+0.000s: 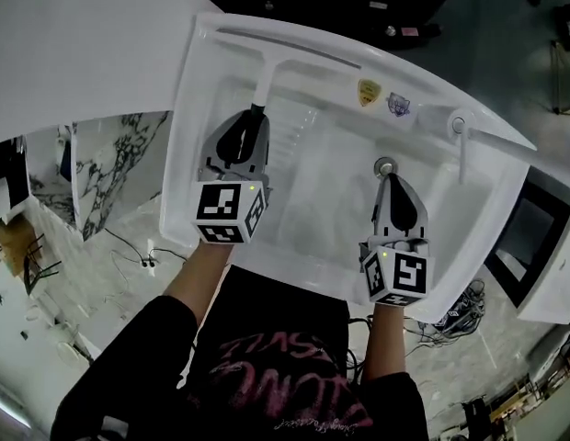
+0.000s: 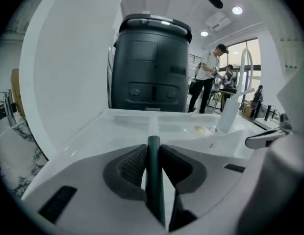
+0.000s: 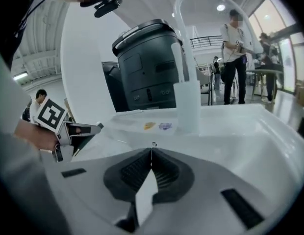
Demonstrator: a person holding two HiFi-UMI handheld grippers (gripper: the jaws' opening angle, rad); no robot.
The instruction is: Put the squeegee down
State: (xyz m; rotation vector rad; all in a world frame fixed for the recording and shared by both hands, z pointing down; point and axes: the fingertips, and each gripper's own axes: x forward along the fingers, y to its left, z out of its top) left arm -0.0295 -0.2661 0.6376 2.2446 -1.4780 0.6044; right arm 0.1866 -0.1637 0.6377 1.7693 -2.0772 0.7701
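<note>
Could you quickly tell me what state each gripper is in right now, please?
Left gripper: closed on the squeegee, gripping its handle.
Right gripper: closed, holding nothing.

Ceiling lights (image 2: 237, 10) are glowing at the upper right of the left gripper view, with daylight coming through windows (image 3: 291, 43) at the right gripper view's right edge. The white sink (image 1: 221, 53) is glaring in the head view. Both gripper views are bending at their rims (corners going black), and the left gripper (image 2: 153, 148) is showing soft lower down.
</note>
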